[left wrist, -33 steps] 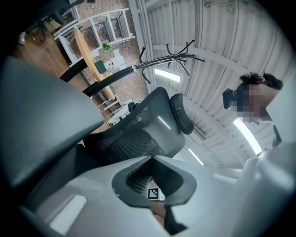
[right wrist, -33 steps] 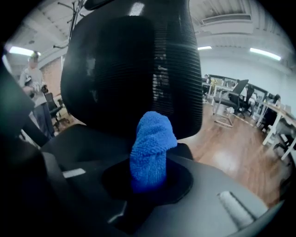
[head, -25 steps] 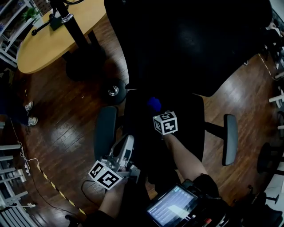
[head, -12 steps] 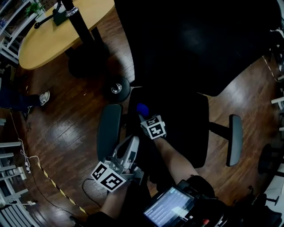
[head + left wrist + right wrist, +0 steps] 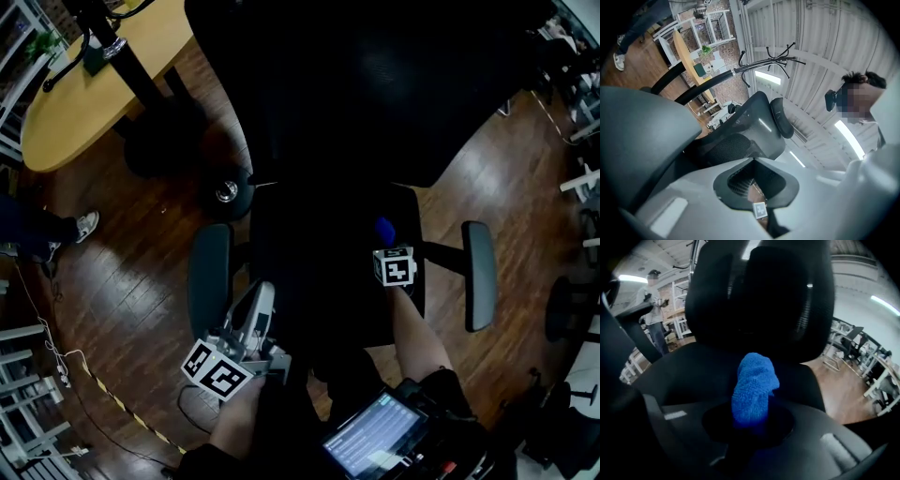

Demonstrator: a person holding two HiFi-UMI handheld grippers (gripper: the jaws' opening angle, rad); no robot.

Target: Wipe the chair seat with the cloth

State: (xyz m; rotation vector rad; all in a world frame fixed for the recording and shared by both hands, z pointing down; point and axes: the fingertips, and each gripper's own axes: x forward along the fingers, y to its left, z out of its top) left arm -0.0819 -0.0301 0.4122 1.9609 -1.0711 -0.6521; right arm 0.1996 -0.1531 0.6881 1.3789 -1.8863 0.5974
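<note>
— Two tongs in play; which one worried you?
— The right tongs [image 5: 387,242]. They were clenched on the blue cloth [image 5: 753,389], which stood out from their tips as a narrow rolled wad, not a spread pad. I judged that so small a nose of fabric would wipe only a thin stripe. Pressing harder could have let the hard tips rub the chair seat [image 5: 689,373] beneath them.
— Was the cloth on the seat?
— I couldn't tell whether it touched. It hung over the part of the seat nearest the backrest [image 5: 759,301], which rose just ahead of the tips. A forward stroke would likely have run into that and bunched the wad, or tugged it from the grip.
— And sideways?
— Just outboard of the right tongs lay the seat's edge, then an armrest [image 5: 478,277]. Sweeping that way risked sliding off the edge or knocking the armrest.
— The left tongs [image 5: 260,295]?
— Closed on nothing, at the seat's opposite side, just beside the other armrest [image 5: 208,281] and well apart from the cloth. They steadied nothing. With a caster [image 5: 227,192] showing beyond them, I reckoned a firm push could roll the chair on the wooden floor [image 5: 141,272].
— Anything farther off?
— A table [image 5: 66,117] lay well beyond the left tongs, and a person [image 5: 655,310] stood far off. Neither looked close enough to matter.
</note>
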